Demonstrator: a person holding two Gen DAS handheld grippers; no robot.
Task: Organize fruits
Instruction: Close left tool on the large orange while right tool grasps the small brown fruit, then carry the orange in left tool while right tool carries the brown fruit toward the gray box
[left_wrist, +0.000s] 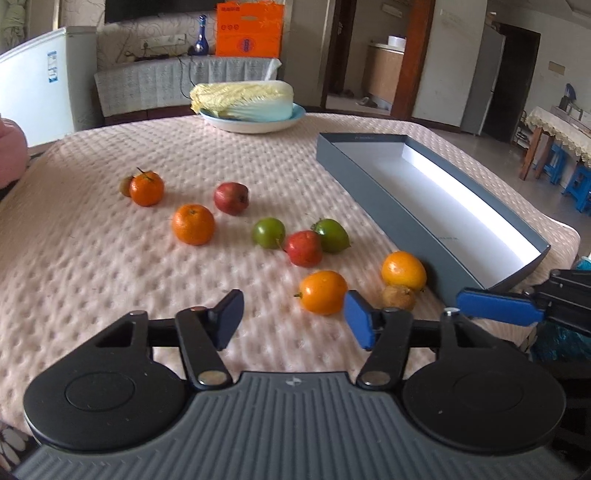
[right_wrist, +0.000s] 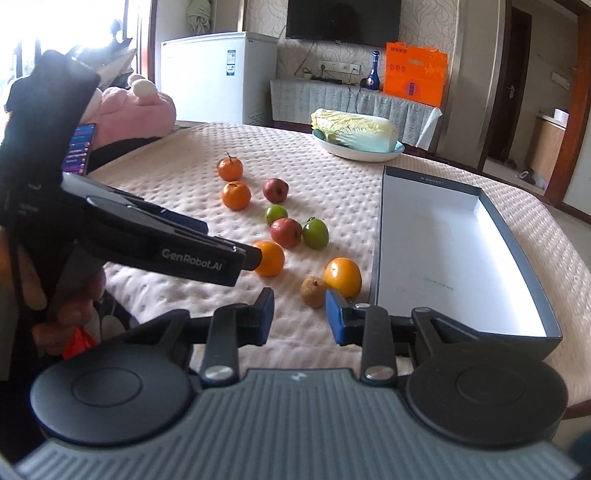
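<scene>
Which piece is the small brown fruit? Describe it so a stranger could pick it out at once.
Start at the long grey cardboard box with the white inside on the quilted cream tablecloth. Near its closest corner sits a smooth round yellow-orange fruit, and the small brown fruit lies against that one's near side. It is the only dull, rough-skinned, brownish piece there; its neighbours are glossy orange.

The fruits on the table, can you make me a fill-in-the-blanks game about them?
1. The grey box has ____ fruits inside it.
2. The cabbage lies on a ____.
3. There are two ____ fruits beside a red one.
4. The fingers of the left gripper and the right gripper are ____, holding nothing.

Missing words: no; plate; green; open
</scene>
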